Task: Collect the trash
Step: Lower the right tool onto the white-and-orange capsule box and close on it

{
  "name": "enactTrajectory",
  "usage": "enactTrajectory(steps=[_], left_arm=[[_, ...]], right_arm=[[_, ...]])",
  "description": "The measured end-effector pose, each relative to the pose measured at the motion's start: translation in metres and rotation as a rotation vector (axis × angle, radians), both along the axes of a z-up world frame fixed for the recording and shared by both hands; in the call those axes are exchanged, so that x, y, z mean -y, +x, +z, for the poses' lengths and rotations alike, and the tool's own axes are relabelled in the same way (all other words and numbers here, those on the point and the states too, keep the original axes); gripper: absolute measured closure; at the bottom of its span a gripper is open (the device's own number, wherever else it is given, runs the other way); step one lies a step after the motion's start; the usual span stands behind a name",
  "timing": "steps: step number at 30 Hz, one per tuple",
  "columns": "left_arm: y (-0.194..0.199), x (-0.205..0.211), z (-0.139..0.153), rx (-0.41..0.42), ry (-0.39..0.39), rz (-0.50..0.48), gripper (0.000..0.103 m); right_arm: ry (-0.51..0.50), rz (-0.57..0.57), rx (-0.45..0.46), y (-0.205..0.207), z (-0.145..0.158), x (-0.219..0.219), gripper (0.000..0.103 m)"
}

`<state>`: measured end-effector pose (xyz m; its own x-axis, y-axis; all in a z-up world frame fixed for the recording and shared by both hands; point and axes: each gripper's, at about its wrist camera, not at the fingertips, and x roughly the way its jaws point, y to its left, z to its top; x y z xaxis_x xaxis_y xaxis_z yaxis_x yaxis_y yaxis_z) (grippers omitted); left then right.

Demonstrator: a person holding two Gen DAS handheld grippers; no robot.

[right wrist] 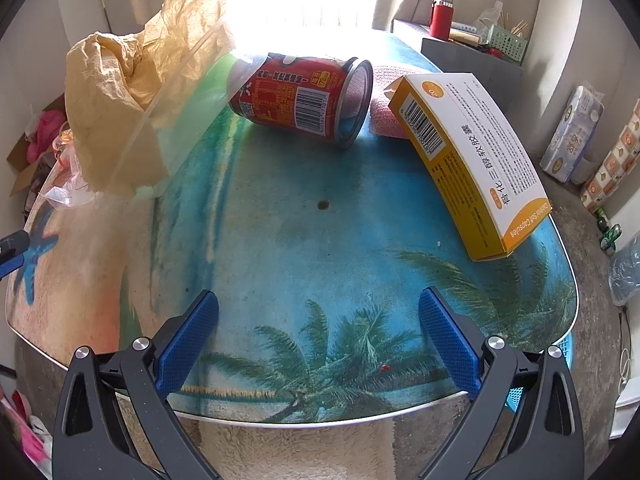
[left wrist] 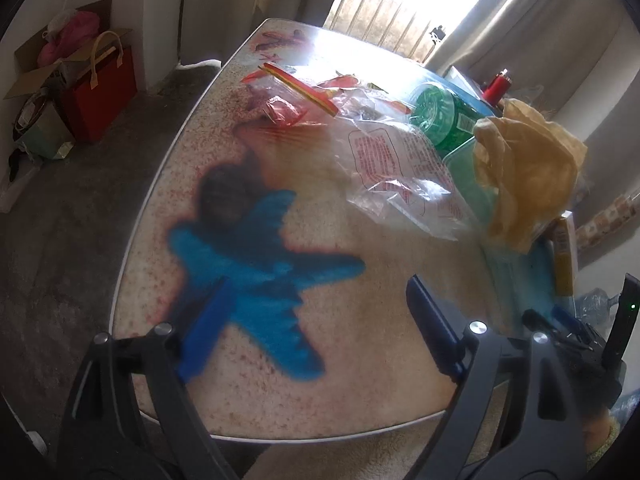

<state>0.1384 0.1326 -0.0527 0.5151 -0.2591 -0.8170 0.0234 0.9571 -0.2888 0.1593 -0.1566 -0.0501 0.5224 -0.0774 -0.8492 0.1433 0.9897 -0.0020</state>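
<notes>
Trash lies on a beach-print table (left wrist: 360, 360). In the left wrist view I see a crumpled clear plastic bag with red print (left wrist: 400, 168), a red wrapper (left wrist: 282, 110), a green can (left wrist: 440, 120) on its side and crumpled tan paper (left wrist: 528, 168). My left gripper (left wrist: 316, 300) is open and empty above the blue starfish print, short of the bag. In the right wrist view a red can (right wrist: 300, 100) lies on its side, with a yellow-and-white medicine box (right wrist: 472, 156) to its right and the tan paper (right wrist: 120, 96) at left. My right gripper (right wrist: 318, 316) is open and empty near the table's front edge.
A pink cloth (right wrist: 384, 116) lies behind the box. A red gift bag (left wrist: 102, 92) and a cardboard box (left wrist: 60, 48) stand on the floor at left. A red flask (right wrist: 440, 20) sits on a grey shelf at back right. A blue basket (right wrist: 560, 364) stands below the table's right edge.
</notes>
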Motion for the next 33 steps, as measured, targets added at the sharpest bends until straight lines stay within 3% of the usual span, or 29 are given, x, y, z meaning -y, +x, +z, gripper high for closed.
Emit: enactTrajectory(steps=[8,15,18,25,33], left_arm=[[-0.006,0.015,-0.005,0.025,0.1,-0.08,0.009],[-0.011,0.036,-0.012,0.041,0.275,-0.148,0.009],[-0.01,0.037,-0.012,0.041,0.289,-0.146,0.008],[-0.01,0.04,-0.012,0.037,0.291,-0.144,0.008],[-0.01,0.04,-0.013,0.04,0.292,-0.141,0.008]], right_arm=[[-0.002,-0.005,-0.022,-0.012,0.004,0.003,0.006],[-0.069,-0.031,0.204,-0.037,0.054,0.016,0.006],[-0.108,-0.004,0.257,-0.038,0.069,0.034,0.006],[-0.095,0.146,0.151,0.014,0.064,0.085,0.006],[-0.055,0.158,0.016,0.058,0.035,0.116,0.006]])
